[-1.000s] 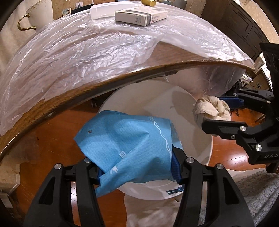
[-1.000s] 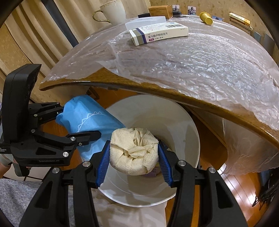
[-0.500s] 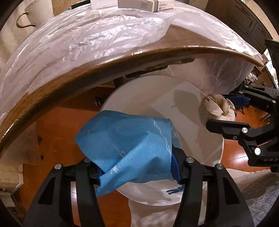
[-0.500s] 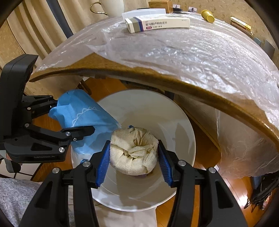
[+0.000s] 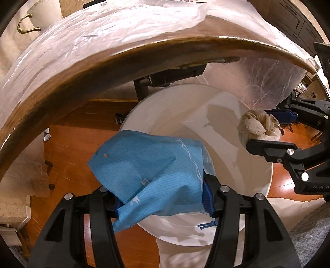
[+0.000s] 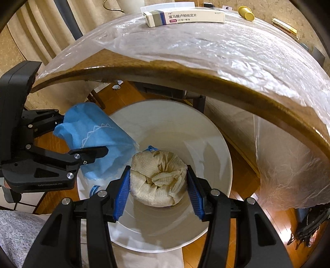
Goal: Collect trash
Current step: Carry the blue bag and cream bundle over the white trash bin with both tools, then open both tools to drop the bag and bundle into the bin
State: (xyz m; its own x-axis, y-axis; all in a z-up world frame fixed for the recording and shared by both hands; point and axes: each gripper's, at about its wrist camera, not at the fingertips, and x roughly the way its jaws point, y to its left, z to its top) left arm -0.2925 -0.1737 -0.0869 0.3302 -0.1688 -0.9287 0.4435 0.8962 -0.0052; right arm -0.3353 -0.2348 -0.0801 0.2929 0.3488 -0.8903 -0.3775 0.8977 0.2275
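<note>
My left gripper (image 5: 160,198) is shut on a crumpled blue wrapper (image 5: 152,175) and holds it over the near left rim of a white round bin (image 5: 255,185) on the floor. My right gripper (image 6: 157,191) is shut on a wadded beige paper towel (image 6: 157,180) and holds it over the bin's (image 6: 216,144) opening. The blue wrapper (image 6: 92,136) and left gripper (image 6: 82,142) show at the left of the right wrist view. The towel (image 5: 257,128) and right gripper (image 5: 266,129) show at the right of the left wrist view.
A wooden table edge (image 6: 185,80) covered with clear plastic sheet (image 6: 226,51) overhangs the bin. On the table lie a medicine box (image 6: 185,17), a yellow cap (image 6: 246,14) and a cup (image 5: 43,14). A table leg (image 5: 142,88) stands behind the bin.
Both grippers have dropped lower below the table edge and closer over the bin, each still holding its piece of trash.
</note>
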